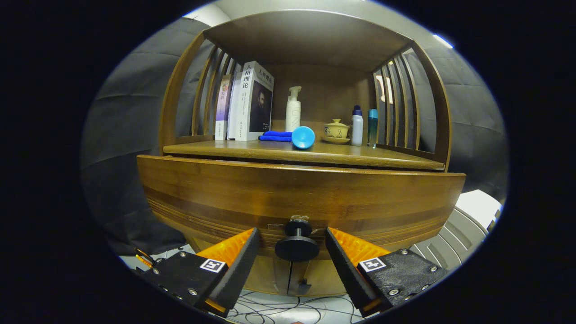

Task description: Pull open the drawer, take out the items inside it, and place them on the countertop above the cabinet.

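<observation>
— Where is the claw (pixel 292 243)?

— Low against the front of the drawer (pixel 301 198), fingers spread wide. The round knob (pixel 297 246) sits between the two fingers, and neither finger touches it — a gap shows on each side.

— And the drawer?

— Its wide wooden front runs across just beyond the fingertips. It stands out a little from the cabinet (pixel 292 279) under it; whatever lies inside is hidden behind the front.

— What is above it?

— The table (pixel 382 158), a wooden top over the drawer, roofed and fenced with slats at both ends. On its left stands a row of books (pixel 245 103), upright. Just beside them lies a folded blue cloth (pixel 275 136), and a blue cup (pixel 303 137) lies on its side against the cloth's end, mouth toward the claw. A white pump bottle (pixel 293 110) stands behind the cloth. Further right sits a small lidded tea bowl (pixel 336 130) on a saucer, then a white bottle with a dark cap (pixel 357 126), then a slim blue bottle (pixel 372 127) near the slats.

— Below?

— Thin cables (pixel 288 310) trail over the pale floor under the cabinet.
</observation>
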